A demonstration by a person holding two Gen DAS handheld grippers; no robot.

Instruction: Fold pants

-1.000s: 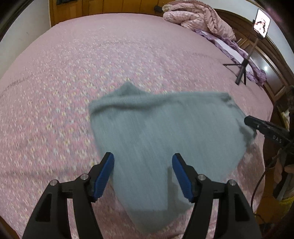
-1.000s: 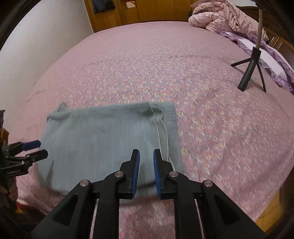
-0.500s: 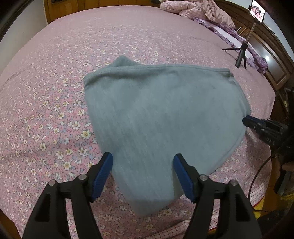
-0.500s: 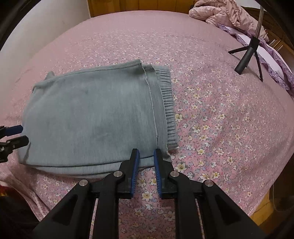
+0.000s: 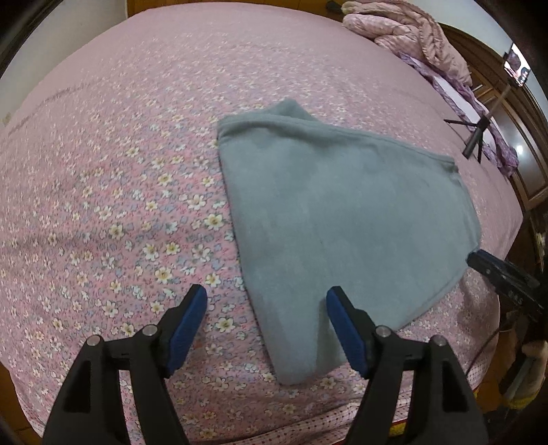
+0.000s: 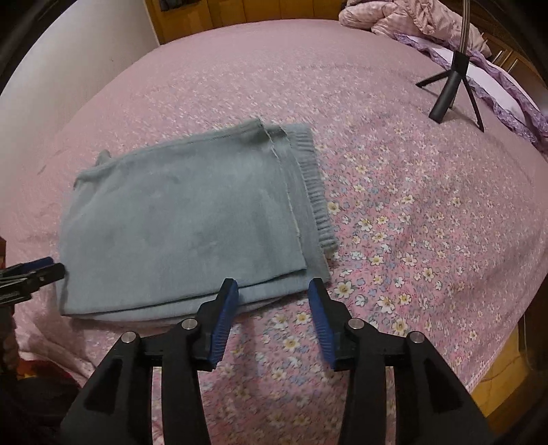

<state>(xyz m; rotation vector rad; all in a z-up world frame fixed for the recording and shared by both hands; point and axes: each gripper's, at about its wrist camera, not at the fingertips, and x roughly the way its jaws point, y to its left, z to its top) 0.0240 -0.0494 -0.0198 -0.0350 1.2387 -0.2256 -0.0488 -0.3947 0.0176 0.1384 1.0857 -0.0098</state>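
Note:
The grey-blue pants (image 5: 342,222) lie folded flat on the pink flowered bedspread (image 5: 120,205). My left gripper (image 5: 266,294) hovers over their near left corner. Its jaws are opening and stand wide; the cloth lies under them but the pads do not press it. In the right wrist view the pants (image 6: 188,222) show a ribbed band (image 6: 315,191) along their right side. My right gripper (image 6: 272,285) is just above the near right edge, its jaws opening with nothing pinched between them. Each gripper's tip appears at the edge of the other view: right gripper (image 5: 496,274), left gripper (image 6: 34,270).
A black tripod (image 6: 448,99) stands on the bed at the far right, with a phone (image 5: 519,65) mounted on its pole. A pink quilt (image 5: 411,30) is heaped at the head of the bed. The bed's near edge (image 6: 489,359) runs just behind the grippers.
The right gripper's jaws went from almost shut to open near the pants' near edge. The pants settled flat. The left gripper shifted toward the pants' left corner, and its jaws widened slightly.

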